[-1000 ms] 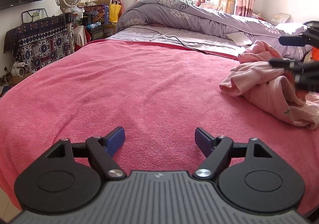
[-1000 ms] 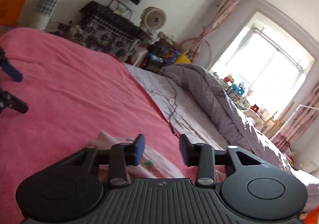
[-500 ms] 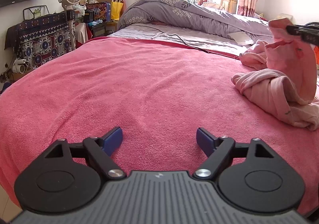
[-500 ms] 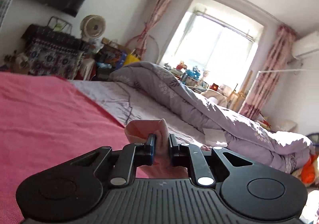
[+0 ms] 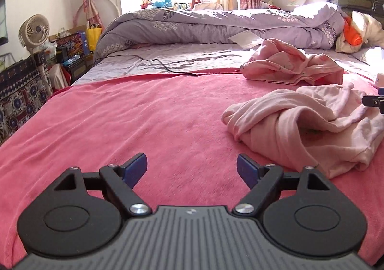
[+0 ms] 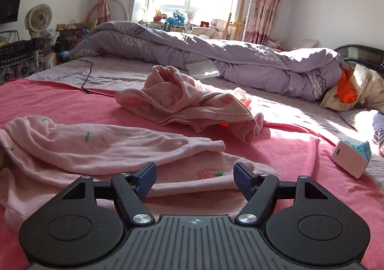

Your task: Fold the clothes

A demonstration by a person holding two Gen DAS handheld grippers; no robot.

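Note:
A pale pink garment [image 5: 307, 125] [image 6: 96, 147] with strawberry prints lies crumpled on the pink blanket [image 5: 144, 113] [image 6: 300, 157]. Behind it sits a second, darker pink garment [image 5: 288, 63] [image 6: 187, 104] in a heap. My left gripper [image 5: 192, 169] hovers open over bare blanket, left of the pale garment, with nothing between its fingers. My right gripper [image 6: 194, 178] hangs just above the pale garment's near edge; its jaws are opening and the pads press on no cloth. A tip of the right gripper [image 5: 374, 101] shows at the far right of the left wrist view.
A rolled purple duvet [image 5: 216, 25] [image 6: 216, 53] lies across the back of the bed. A black cable [image 5: 148, 63] runs over the grey sheet. A white box [image 6: 350, 157] rests on the blanket at right. A fan [image 5: 33, 32] and clutter stand along the left wall.
The right gripper had pinched and lifted a fold of pink cloth; now it has let go, rolled level and dropped low over the pale garment. The left gripper slid toward the clothes.

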